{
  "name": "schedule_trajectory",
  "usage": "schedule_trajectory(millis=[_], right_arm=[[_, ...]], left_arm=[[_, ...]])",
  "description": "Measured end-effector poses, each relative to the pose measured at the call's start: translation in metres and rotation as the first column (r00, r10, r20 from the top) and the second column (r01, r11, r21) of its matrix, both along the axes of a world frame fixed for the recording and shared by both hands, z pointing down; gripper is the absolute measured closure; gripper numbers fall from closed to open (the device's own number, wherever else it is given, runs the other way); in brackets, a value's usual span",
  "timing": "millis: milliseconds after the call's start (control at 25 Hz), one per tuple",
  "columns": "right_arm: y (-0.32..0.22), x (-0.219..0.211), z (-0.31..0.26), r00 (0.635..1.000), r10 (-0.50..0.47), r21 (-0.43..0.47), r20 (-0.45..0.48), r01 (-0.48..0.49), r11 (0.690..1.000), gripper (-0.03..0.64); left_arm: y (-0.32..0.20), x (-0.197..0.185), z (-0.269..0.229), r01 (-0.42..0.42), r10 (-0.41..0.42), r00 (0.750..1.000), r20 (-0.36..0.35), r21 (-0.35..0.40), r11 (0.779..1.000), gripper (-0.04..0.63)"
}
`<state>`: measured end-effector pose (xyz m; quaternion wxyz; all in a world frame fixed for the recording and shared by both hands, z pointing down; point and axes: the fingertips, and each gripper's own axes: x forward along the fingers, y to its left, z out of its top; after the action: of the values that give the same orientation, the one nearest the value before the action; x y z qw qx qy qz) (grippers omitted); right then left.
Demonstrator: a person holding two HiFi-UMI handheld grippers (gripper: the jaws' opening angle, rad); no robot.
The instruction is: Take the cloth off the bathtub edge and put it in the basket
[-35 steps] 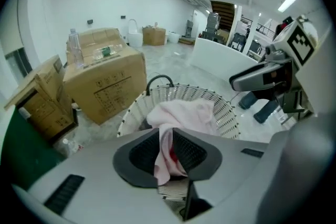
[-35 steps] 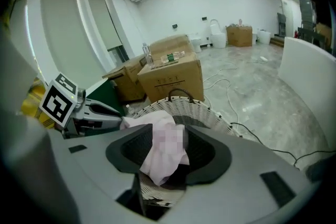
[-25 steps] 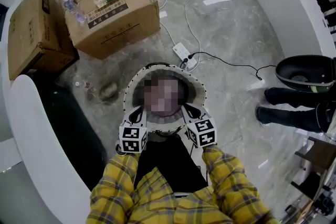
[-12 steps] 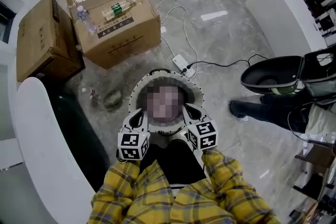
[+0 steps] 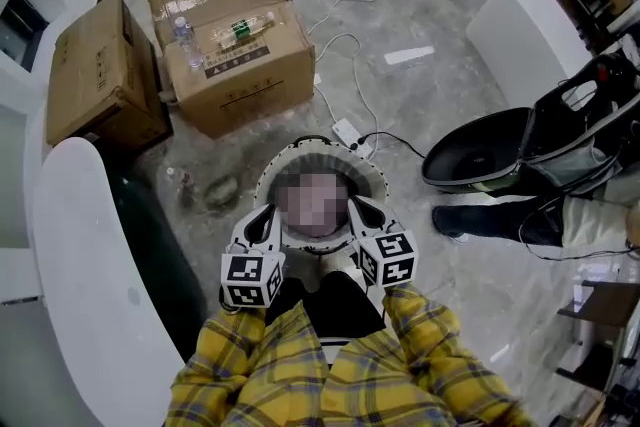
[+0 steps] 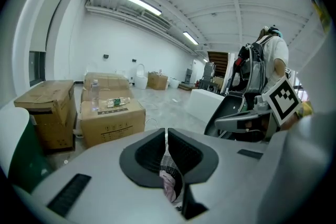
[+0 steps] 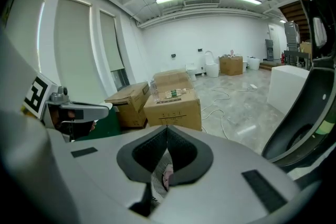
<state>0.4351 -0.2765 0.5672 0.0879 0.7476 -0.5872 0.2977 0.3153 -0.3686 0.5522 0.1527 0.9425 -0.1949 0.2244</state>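
A round basket (image 5: 268,177) with a white, dark-dotted rim stands on the grey floor. Both grippers hang over its near side, with a blurred patch covering its inside between them. My left gripper (image 5: 265,215) (image 6: 167,139) is shut, with striped, pinkish cloth (image 6: 168,186) pinched between its pads. My right gripper (image 5: 358,207) (image 7: 167,136) is shut on the same cloth (image 7: 160,178). The white bathtub edge (image 5: 85,265) curves along the left, with a dark green inside (image 5: 160,265).
Two cardboard boxes (image 5: 235,40) (image 5: 100,80), one carrying plastic bottles, sit beyond the basket. A power strip (image 5: 350,132) and cables lie just behind it. A person with a black case (image 5: 480,155) stands at the right, near a white block (image 5: 525,25).
Both grippers have risen while the basket stayed on the floor, now looking smaller. The person with the black case has come further into view at the right.
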Motion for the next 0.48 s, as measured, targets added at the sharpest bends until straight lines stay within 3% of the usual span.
schedule_trajectory(millis=[480], right_arm=[[0.012, -0.024, -0.027, 0.999, -0.003, 0.057, -0.039, 0.005, 0.998, 0.591]], left_arm=[[0.01, -0.029, -0.02, 0.028, -0.026, 0.999, -0.047, 0.043, 0.999, 0.565]])
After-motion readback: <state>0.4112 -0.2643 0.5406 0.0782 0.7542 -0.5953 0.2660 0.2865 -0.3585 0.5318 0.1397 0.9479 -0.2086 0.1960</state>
